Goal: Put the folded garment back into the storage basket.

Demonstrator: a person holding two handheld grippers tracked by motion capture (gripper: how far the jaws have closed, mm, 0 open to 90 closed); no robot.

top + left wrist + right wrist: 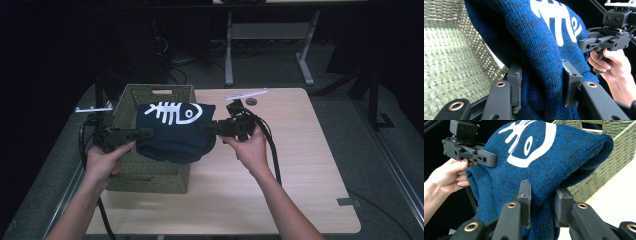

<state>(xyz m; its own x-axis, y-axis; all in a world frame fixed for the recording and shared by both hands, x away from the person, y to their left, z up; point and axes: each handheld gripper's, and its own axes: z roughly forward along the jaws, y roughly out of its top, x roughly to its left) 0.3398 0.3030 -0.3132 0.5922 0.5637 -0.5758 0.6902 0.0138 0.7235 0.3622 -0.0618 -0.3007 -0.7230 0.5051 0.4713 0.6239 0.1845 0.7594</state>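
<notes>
Both grippers carry one folded blue knit sweater (175, 132) between them, slung in the air over the open green woven basket (131, 97). The left gripper (146, 133) has its jaws pressed together on a thick fold at the sweater's left edge; in the left gripper view the knit bulges between the two pads (516, 86). The right gripper (207, 128) pinches the opposite edge in the same way, its pads sunk into the fabric in the right gripper view. The white fish-skeleton print (173, 113) faces up, on the far side of the line between the two tools.

Judging by this, the step in hand is the carry: the garment is lifted clear and sits above the basket's mouth, though its right part overhangs the rim nearest the right gripper and the wooden table (295, 165) below it (the basket floor shows just beyond the left jaws, bare).

The next move likely calls for both hands to travel together toward the left tool's side until the bundle is centred, then sink evenly, keeping the sweater taut enough not to snag the rim. Only once the knit rests on the woven floor should the jaws spread.
</notes>
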